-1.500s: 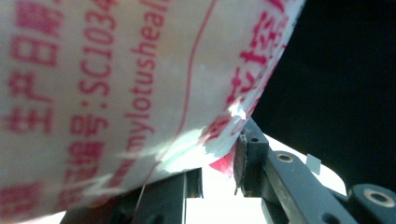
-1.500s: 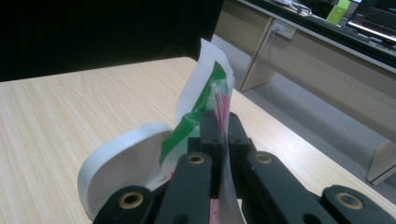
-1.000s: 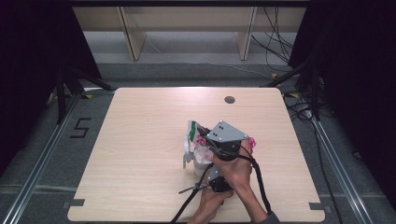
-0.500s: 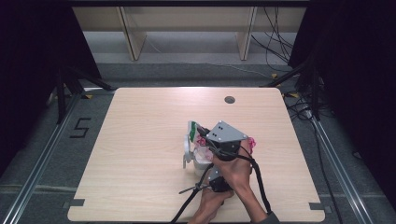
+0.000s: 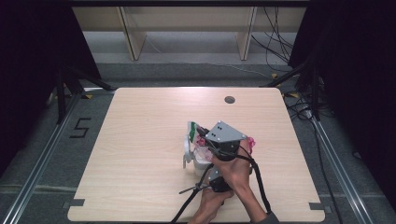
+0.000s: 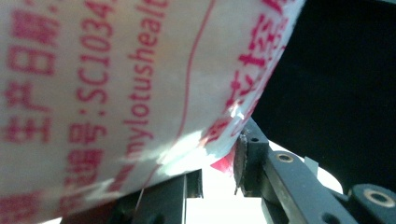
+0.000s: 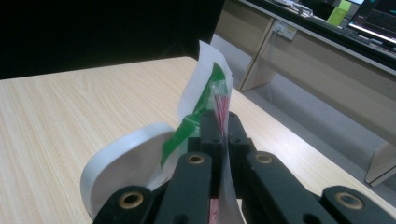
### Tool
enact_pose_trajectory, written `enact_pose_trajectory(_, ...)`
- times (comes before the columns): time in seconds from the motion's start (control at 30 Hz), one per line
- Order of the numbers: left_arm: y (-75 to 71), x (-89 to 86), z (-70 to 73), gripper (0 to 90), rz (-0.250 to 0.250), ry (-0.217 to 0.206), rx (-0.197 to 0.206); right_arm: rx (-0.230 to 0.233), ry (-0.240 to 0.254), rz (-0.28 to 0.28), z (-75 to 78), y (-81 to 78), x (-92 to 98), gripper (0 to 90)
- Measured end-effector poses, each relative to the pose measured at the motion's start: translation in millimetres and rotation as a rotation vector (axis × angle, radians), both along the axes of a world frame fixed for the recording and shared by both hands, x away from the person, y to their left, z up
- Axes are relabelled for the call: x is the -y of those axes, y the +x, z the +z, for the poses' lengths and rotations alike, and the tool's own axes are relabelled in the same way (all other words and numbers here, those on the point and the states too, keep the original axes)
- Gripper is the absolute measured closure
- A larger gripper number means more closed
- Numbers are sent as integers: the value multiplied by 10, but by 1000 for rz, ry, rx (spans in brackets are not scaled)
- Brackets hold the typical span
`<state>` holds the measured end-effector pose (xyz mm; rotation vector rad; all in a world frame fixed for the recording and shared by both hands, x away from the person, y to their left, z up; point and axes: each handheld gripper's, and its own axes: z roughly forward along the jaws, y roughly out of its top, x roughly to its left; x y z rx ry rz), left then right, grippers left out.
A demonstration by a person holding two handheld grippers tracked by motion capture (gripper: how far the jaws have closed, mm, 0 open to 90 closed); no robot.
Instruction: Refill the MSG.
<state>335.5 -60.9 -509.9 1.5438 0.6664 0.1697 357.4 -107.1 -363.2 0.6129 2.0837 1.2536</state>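
Observation:
My right gripper [image 7: 219,122] is shut on the thin edge of a clear plastic bag [image 7: 222,100] with pink print. Just behind it stands a white and green packet [image 7: 201,91], and a white rounded piece [image 7: 126,163] lies to its left on the table. In the high view the right gripper [image 5: 201,131], under its grey plate, sits at this bundle [image 5: 194,140] in the front middle of the table. A white packet with red print [image 6: 140,84] looms close in the left gripper view, its lower corner between the jaws of my left gripper [image 6: 217,163].
The pale wooden table [image 5: 140,140] has a dark round hole [image 5: 229,99] near its far edge. Wooden shelf legs [image 5: 133,42] stand behind it. Cables [image 5: 299,105] lie on the floor at the right, and a "5" mark [image 5: 80,127] at the left.

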Motion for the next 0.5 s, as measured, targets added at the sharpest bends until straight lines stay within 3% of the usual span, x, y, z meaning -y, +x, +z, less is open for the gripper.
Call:
enact_pose_trajectory(0.07,-4,15,9,753,7,-23,-12,-6,11,4,13,3,11,900)
enact_pose_trajectory(0.2,-6,0,10,752,10,19,-2,-7,1,5,11,4,5,900)
enact_pose_trajectory(0.37,5,9,1,752,-15,-3,7,-8,-7,4,8,9,-6,900)
enact_pose_trajectory(0.4,-14,0,12,752,6,-8,-10,-15,-2,9,12,8,-2,900)
enact_pose_trajectory(0.47,-10,-12,19,753,9,12,3,-11,7,19,27,0,5,900)
enact_pose_trajectory(0.5,-6,-1,12,753,5,-2,6,0,5,11,29,-2,1,900)
